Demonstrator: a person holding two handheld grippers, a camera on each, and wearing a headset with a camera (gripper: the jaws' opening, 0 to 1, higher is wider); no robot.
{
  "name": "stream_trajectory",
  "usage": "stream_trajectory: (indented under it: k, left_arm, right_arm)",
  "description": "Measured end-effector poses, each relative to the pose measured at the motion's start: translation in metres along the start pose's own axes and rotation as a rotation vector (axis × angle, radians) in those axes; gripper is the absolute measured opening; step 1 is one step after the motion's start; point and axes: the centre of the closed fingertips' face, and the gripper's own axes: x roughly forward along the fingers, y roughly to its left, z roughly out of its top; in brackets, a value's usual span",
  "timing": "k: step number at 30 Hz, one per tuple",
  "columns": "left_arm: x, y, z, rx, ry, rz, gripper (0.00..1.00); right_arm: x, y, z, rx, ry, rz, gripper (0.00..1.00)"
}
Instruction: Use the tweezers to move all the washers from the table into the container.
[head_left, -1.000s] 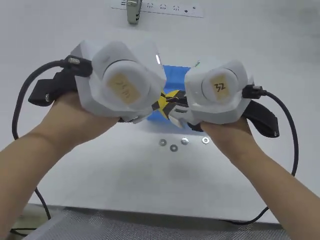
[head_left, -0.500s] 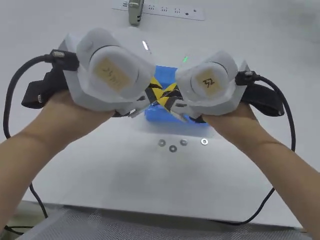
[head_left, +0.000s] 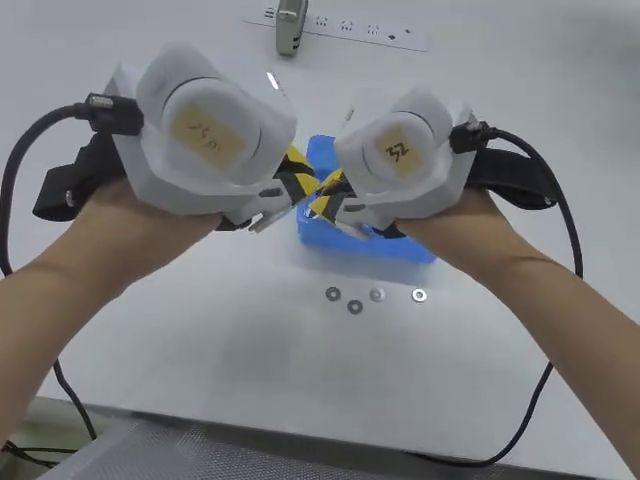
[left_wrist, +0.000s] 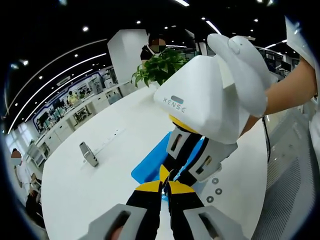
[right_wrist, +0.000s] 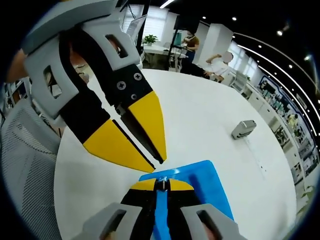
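Meeting tip to tip just above the blue rectangular plastic container (head_left: 405, 252): left tool (left_wrist: 165, 184) and right tool (right_wrist: 161, 185), both with yellow-and-black jaws. Probably a re-grip or handover of the tweezers, though I cannot make any tweezers out.

Left tool: jaws drawn together, hairline slit only. Right tool: jaws closed too; whether something thin sits between the tips, cannot tell.

Four small silver metal washers (head_left: 355, 306) lie in a loose row on the white worktop (head_left: 250, 340), just beside the container on the person's side. Container interior mostly hidden.

Pose: left hand (head_left: 130, 215) and right hand (head_left: 450, 225) cradle the white housings, wrists turned inward, tools pitched down toward the container.
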Motion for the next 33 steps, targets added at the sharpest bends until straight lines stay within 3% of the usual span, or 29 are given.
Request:
stream_trajectory:
  k: [7,13,15,18,27,29,32,33]
  left_arm:
    - [0.000,0.006,0.008,0.000,-0.031,-0.006,0.06]
    - [0.004,0.002,0.012,0.037,-0.052,-0.056,0.06]
    - [0.006,-0.001,0.013,0.053,-0.053,-0.091,0.07]
    - [0.008,-0.009,0.011,0.113,-0.043,-0.158,0.01]
    - [0.011,-0.009,0.010,0.093,-0.052,-0.168,0.00]
    - [0.011,-0.010,0.010,0.116,-0.051,-0.163,0.00]
    - [0.012,-0.008,0.010,0.223,-0.046,-0.148,0.00]
    - [0.013,-0.009,0.008,0.217,-0.037,-0.153,0.01]
  right_arm:
    - [0.004,-0.003,0.005,0.055,-0.051,-0.001,0.03]
    - [0.002,-0.001,0.003,0.022,-0.055,0.000,0.03]
    - [0.000,0.001,0.002,0.010,-0.058,0.001,0.03]
    - [0.000,-0.001,0.001,0.009,-0.061,0.002,0.03]
    - [-0.002,0.000,-0.002,-0.008,-0.055,0.002,0.03]
    - [-0.003,0.001,-0.002,-0.028,-0.050,0.002,0.03]
    - [-0.003,0.003,0.000,-0.076,-0.039,0.014,0.03]
    - [-0.003,0.005,0.001,-0.081,-0.042,0.025,0.03]
